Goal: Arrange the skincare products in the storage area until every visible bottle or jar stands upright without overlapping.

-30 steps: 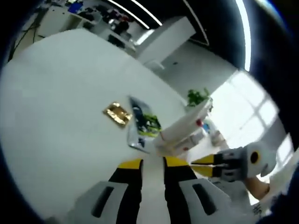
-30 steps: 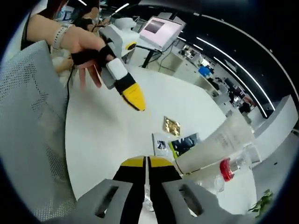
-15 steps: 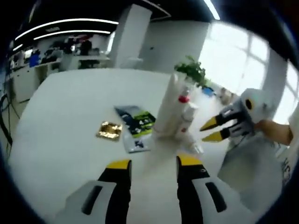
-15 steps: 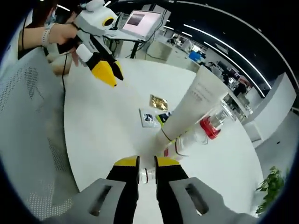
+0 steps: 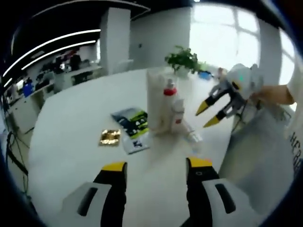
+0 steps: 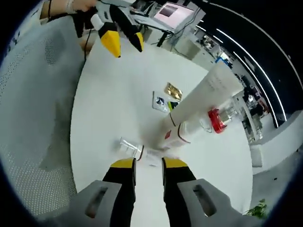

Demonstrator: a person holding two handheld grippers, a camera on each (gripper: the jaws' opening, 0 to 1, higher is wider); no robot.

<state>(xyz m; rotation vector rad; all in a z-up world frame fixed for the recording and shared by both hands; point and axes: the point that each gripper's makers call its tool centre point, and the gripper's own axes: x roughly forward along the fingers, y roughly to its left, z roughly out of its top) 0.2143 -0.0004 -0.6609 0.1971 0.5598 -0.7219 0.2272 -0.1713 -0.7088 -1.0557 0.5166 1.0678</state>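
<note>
A tall white tube (image 5: 156, 99) stands on the round white table (image 5: 71, 113), with a red-capped clear bottle (image 5: 169, 88) and a small white bottle (image 5: 178, 112) close beside it. A clear vial (image 6: 135, 150) lies on its side just ahead of my right gripper (image 6: 149, 164), which is open with a narrow gap. The tube (image 6: 203, 101), the red-capped bottle (image 6: 216, 118) and the small bottle (image 6: 177, 137) stand beyond it. My left gripper (image 5: 156, 165) is open wide and holds nothing, short of the group. The vial (image 5: 194, 137) lies beside the tube's foot.
A gold sachet (image 5: 110, 137) and a green-and-black sachet (image 5: 135, 125) lie flat left of the tube. A grey mesh chair (image 6: 42, 94) stands at the table's edge. The other gripper shows in each view: right (image 5: 208, 114), left (image 6: 124, 41). A plant (image 5: 182, 59) stands far off.
My left gripper's jaws went from shut to wide open. My right gripper's jaws spread, and the vial seen between them now lies just ahead of the tips. Both cameras swung.
</note>
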